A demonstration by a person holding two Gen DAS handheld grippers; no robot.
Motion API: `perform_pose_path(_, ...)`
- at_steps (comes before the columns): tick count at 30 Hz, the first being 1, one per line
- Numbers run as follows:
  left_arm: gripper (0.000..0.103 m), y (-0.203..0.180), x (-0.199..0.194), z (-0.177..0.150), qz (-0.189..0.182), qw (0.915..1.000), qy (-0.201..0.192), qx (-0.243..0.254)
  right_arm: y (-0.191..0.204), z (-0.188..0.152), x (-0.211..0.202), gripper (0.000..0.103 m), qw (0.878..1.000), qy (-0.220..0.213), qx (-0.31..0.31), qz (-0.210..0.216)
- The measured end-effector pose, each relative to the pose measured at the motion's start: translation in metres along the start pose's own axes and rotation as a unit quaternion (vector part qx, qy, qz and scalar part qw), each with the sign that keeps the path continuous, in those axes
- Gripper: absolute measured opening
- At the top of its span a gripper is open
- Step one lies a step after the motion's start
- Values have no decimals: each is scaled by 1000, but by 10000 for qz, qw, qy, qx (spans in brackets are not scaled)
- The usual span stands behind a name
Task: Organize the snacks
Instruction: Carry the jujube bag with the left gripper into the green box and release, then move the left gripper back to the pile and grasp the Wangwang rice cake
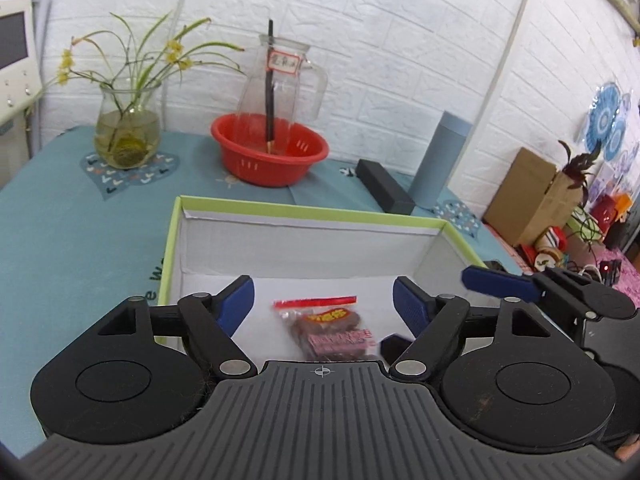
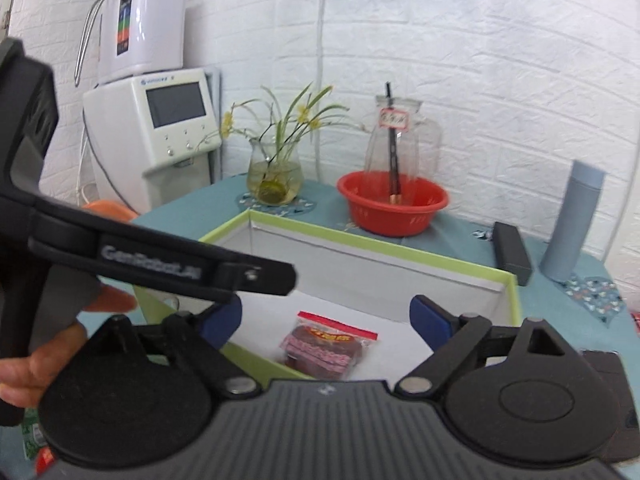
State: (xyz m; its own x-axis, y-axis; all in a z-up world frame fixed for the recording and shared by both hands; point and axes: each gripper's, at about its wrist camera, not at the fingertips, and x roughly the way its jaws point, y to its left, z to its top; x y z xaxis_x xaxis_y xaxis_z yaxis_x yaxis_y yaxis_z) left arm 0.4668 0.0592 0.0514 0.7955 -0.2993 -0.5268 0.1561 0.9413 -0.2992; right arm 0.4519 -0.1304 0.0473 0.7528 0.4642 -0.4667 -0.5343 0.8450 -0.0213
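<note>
Hovering with jaws apart and empty, the left gripper point(image 1: 324, 304) and right gripper point(image 2: 326, 316) crowd the green-rimmed white cardboard box point(image 1: 304, 210); the red-sealed clear snack packet point(image 1: 328, 330) lies inside at six o'clock. They may collide.

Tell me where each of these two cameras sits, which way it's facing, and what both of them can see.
Left wrist: sits on the left gripper, jaws open, looking down into the green-rimmed box at the snack packet; the right gripper shows at right.
Right wrist: sits on the right gripper, jaws open, facing the same box from its right; the left gripper and a hand show at left.
Shared: box, packet, red basket, flower vase.
</note>
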Motion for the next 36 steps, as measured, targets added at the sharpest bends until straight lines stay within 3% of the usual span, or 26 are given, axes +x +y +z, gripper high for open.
perform_pose_path(5, 71, -36, -41, -26, -241, 9997, 43, 94, -5, -25, -56, 93, 9997, 52, 42, -236)
perform_pose_path(10, 75, -78, -76, -74, -795, 9964, 197, 205, -27, -87, -130, 93, 9973, 179, 429, -568)
perform_pose_path(14, 74, -109, -77, -109, -1383, 9889, 550, 54, -30, -135, -166, 93, 9952, 344, 623, -673)
perform_pose_path(19, 68, -142, -58, -125, -1736, 9797, 1006, 5, -22, -153, -168, 93, 9974, 324, 252, -600)
perform_pose_path(22, 64, -154, -45, -130, -1815, 9750, 1280, 14, -24, -157, -159, 93, 9975, 359, 224, -574)
perform_pose_path(24, 62, -159, -37, -134, -1670, 9767, 1348, 60, -23, -160, -157, 93, 9975, 420, 320, -460)
perform_pose_path(32, 60, -157, -48, -142, -1567, 9785, 1289, 376, 21, -173, -182, 93, 9979, 411, 499, 52)
perform_pose_path(36, 63, -142, -83, -145, -1633, 9808, 1031, 279, 41, -179, -200, 93, 9975, 263, 658, 38)
